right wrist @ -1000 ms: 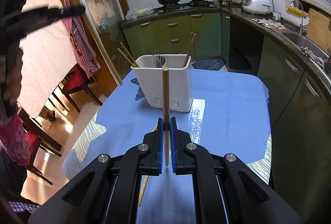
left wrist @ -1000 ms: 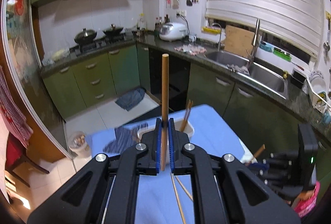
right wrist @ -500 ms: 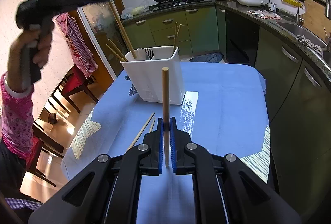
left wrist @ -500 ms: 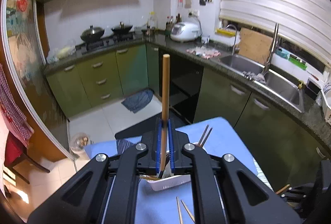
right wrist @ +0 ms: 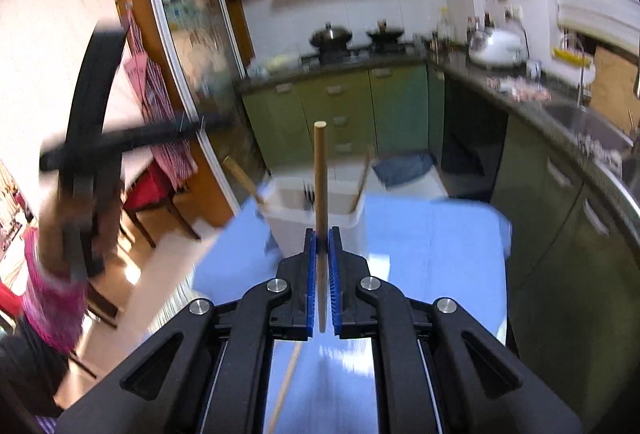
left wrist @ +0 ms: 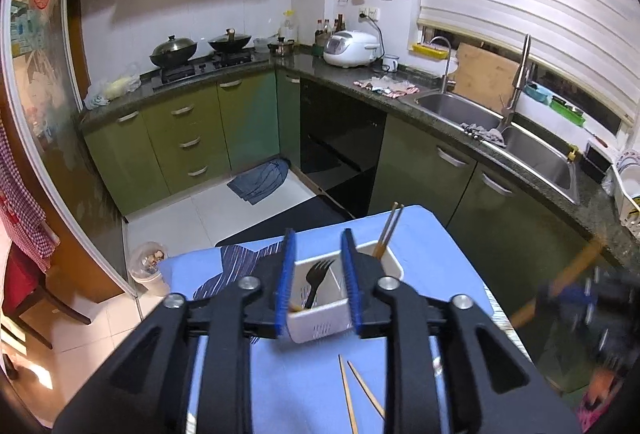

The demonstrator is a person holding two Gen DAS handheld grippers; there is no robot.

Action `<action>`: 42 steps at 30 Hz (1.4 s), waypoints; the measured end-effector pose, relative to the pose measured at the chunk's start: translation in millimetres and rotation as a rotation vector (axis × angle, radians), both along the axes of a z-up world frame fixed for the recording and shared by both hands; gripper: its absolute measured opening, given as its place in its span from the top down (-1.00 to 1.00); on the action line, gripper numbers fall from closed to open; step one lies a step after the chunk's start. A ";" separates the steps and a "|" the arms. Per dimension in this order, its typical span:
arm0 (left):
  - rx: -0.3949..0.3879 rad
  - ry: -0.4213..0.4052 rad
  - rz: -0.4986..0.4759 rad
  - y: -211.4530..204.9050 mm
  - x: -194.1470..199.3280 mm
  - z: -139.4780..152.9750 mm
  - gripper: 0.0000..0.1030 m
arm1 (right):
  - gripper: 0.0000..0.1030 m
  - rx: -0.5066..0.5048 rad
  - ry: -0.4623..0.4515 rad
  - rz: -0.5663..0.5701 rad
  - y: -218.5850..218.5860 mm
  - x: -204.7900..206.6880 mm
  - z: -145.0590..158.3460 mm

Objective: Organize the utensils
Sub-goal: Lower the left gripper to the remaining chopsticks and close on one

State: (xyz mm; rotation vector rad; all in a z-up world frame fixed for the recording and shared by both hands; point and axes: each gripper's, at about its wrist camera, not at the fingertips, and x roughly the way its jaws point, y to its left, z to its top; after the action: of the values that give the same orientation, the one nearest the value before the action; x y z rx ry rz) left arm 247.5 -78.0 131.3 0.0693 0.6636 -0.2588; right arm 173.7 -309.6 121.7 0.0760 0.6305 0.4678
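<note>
White plastic, square-walled and slotted near its base, the utensil holder (left wrist: pixel 344 298) stands on the blue-covered table (left wrist: pixel 436 274) directly beneath the left gripper (left wrist: pixel 318 282), whose blue-padded jaws are spread wide with nothing between them. Inside the holder a black fork (left wrist: pixel 316 278) stands in one compartment, and a pair of thin wooden chopsticks (left wrist: pixel 387 232) leans out of the far corner. Two more slender chopsticks (left wrist: pixel 356 390) lie loose on the cloth, just in front of the holder on the near side.

The right gripper (right wrist: pixel 322 282) is clamped narrowly on a round wooden stick (right wrist: pixel 320 173), smooth and pale brown, held upright with its flat top end free. In the right wrist view the holder sits ahead of it on the table, blurred, with another wooden stick (right wrist: pixel 242 173) slanting out of its left side.

The step in hand looks like depositing: the left side appears finished with its piece, and the right one is bringing its own. The next move probably calls for lifting the stick above the rim, aiming its lower end into an open compartment, then releasing. The loose chopsticks on the cloth remain to be gathered.
</note>
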 end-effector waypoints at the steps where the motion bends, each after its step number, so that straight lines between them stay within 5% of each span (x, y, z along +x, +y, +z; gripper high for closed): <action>1: -0.005 -0.006 -0.004 3.4 -9.3 1.0 0.44 | 0.87 0.004 -0.022 -0.007 2.1 4.9 10.7; 10: 0.001 -0.016 -0.017 27.4 -65.5 -4.5 0.44 | 0.87 0.046 -0.072 -0.078 32.0 88.2 50.0; 20: 0.012 0.043 -0.025 37.9 -88.8 -29.1 0.31 | 0.86 -0.038 0.036 -0.096 64.3 157.0 -0.3; 23: 0.016 0.052 -0.029 34.5 -89.0 -31.8 0.30 | 0.67 -0.063 0.053 -0.081 67.4 158.9 -12.6; 27: 0.019 0.057 -0.040 28.7 -90.1 -33.4 0.17 | 0.66 -0.054 0.023 -0.068 63.0 138.6 -5.7; 32: 0.030 0.097 -0.059 14.0 -92.5 -49.9 0.08 | 0.40 -0.043 -0.031 -0.049 41.2 67.0 -3.1; 42: 0.089 0.366 -0.068 -24.3 -67.7 -166.3 0.08 | 0.40 -0.126 0.073 -0.145 -12.4 -30.6 -102.6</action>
State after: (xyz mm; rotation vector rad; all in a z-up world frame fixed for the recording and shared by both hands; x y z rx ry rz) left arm 179.9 -102.3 -35.0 0.1321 1.0377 -0.3111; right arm 143.1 -322.0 19.1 0.0192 0.7192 0.2855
